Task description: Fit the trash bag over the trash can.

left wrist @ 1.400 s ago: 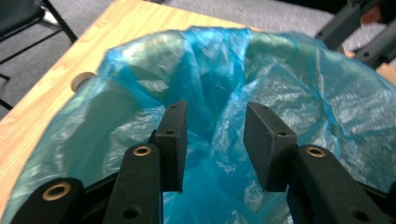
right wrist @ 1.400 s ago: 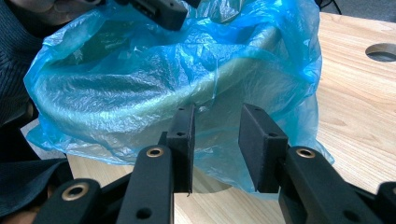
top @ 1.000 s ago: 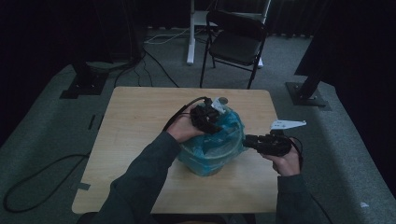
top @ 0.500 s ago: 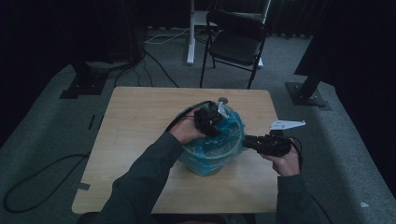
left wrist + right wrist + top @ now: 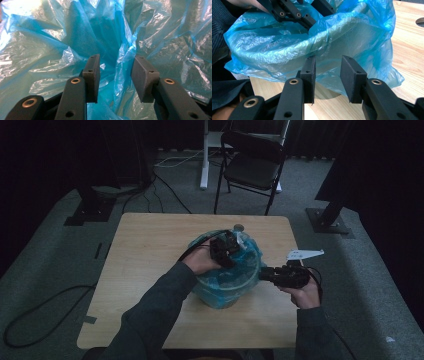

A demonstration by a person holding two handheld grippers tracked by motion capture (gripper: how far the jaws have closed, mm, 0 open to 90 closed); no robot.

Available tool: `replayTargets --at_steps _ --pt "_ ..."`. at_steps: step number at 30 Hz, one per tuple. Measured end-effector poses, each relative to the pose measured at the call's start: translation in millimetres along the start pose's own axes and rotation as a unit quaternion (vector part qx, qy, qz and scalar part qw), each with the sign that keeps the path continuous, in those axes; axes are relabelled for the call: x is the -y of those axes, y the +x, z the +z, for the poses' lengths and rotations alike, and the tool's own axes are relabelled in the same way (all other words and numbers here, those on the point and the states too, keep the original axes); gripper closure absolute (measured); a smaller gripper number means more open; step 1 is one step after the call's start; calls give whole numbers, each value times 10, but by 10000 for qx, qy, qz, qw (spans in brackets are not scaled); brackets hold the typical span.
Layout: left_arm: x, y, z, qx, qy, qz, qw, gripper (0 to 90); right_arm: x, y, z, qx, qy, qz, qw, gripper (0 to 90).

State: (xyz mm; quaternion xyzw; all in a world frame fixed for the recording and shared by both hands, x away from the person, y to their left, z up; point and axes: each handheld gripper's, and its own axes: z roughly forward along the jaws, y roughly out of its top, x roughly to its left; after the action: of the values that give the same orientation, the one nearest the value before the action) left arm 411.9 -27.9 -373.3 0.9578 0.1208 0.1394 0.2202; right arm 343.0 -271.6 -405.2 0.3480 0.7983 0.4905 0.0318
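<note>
Wide floor [image 5: 45, 270] of grey carpet all round, cables trailing across it. Beyond the far edge, a black folding chair [image 5: 252, 167]. At the centre, a pale wooden desk [image 5: 145, 250].

On the desk, right of its middle, a round bin [image 5: 226, 296] lined with a crinkled blue plastic bag [image 5: 250, 257], the film draped over the rim and bunched up above it.

Over the bag's top, the left gripper [image 5: 231, 246], pointing down into the liner. Fingers [image 5: 92, 75] apart there, a fold of blue film rising in the gap between them, neither pad pressing on it.

At the bin's right side, the right gripper [image 5: 265, 274], held level and aimed at the bag. Fingers [image 5: 310, 75] parted, having just opened further, the draped film just beyond the tips and nothing clamped.

Near the desk's far edge, just behind the bag, a small round grey disc [image 5: 239, 227].
</note>
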Motion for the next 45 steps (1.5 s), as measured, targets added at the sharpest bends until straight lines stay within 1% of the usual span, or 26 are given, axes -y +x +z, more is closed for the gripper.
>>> replayTargets --at_steps 1,5,8,19,24,25,26,29,30,34,41,45 --pt "0 0 0 0 0 0 10000 592 0 0 0 0 0 0 10000 648" --pt "-16 -19 50 -58 232 86 9997 584 0 6 12 -19 19 -3 10000 649" --pt "-23 -35 81 -96 347 135 9993 578 -1 10 17 -32 36 0 10000 651" --pt "-36 -77 158 -239 642 294 9972 572 1 12 25 -50 43 -1 10000 655" --pt "-41 -94 191 -294 803 394 9956 569 -1 16 21 -53 43 -3 10000 656" --pt "-41 -94 191 -294 803 394 9956 567 -1 16 21 -53 43 -3 10000 656" --pt "-41 -103 207 -315 858 432 9949 567 -1 15 21 -54 41 -4 10000 656" --pt "-44 -112 225 -307 948 470 9939 560 0 15 18 -56 37 -5 10000 658" --pt "-45 -117 240 -320 1019 510 9930 560 0 15 17 -55 37 0 10000 658" --pt "-44 -123 255 -329 1055 556 9923 558 -1 16 17 -63 34 -6 10000 659" --pt "-46 -148 293 -372 1226 654 9896 554 -6 24 13 -73 25 -27 10000 661" --pt "-46 -152 302 -391 1268 686 9888 548 -3 22 6 -70 19 -26 10000 661"
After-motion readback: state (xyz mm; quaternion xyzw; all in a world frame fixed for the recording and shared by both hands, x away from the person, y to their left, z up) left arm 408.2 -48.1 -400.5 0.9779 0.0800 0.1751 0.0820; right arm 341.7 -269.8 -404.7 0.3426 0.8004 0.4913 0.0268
